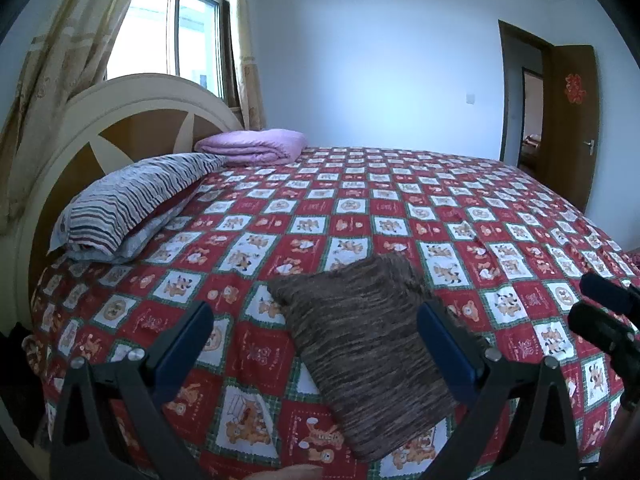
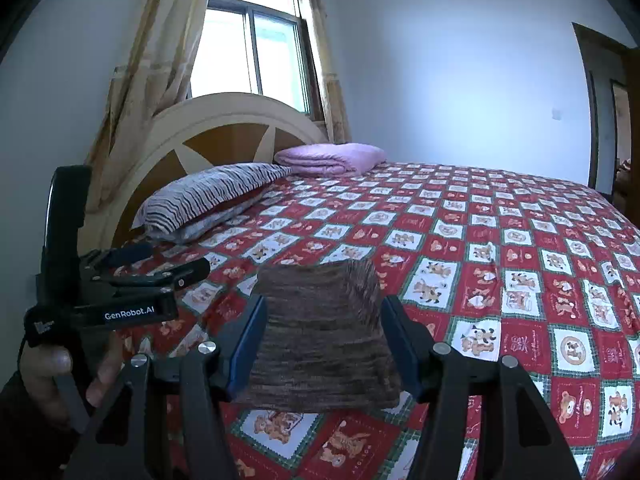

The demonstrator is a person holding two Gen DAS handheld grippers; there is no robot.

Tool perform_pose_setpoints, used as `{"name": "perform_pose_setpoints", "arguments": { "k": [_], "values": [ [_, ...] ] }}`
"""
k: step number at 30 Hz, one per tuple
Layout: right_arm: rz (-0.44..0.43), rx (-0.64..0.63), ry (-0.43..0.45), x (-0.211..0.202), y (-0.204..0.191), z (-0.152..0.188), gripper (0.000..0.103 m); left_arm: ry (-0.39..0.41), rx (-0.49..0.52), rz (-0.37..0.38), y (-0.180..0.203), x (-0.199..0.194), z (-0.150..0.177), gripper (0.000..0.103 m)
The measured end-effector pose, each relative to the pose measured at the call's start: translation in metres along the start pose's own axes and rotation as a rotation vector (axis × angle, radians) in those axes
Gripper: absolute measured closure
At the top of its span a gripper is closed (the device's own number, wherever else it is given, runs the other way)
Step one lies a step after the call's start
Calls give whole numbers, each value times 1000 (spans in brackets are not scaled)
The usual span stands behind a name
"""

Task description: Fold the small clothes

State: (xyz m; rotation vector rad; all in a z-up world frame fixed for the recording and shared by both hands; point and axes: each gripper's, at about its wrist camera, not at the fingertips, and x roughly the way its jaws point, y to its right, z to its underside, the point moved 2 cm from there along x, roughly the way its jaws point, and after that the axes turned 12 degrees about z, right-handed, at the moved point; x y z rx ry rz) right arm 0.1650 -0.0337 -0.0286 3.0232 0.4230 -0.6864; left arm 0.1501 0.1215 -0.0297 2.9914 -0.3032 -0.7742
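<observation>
Counting items: one folded brown garment is seen lying flat on the checked bedspread, near the bed's front edge. One striped pillow at 10 o'clock and one folded pink blanket at 11 o'clock are placed by the headboard. The left gripper is held spread wide, nothing clamped; the garment is seen between its fingers. The right gripper is spread too, the garment framed between its blue pads; contact cannot be told. Only the left view shows the door fully; only the right view shows the left gripper's body at 9 o'clock.
</observation>
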Motion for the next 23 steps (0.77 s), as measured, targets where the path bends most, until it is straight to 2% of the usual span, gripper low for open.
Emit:
{"name": "perform_pose_setpoints", "arguments": {
  "k": [10, 20, 23],
  "values": [
    [-9, 34, 75, -18, 6, -10, 43, 23, -26, -14, -12, -5, -8, 0],
    [-18, 19, 53, -13, 3, -7, 42, 45, 1, -51, -13, -4, -6, 0],
    [-19, 11, 37, -10, 2, -5, 42, 43, 8, -42, -12, -3, -6, 0]
  ]
}}
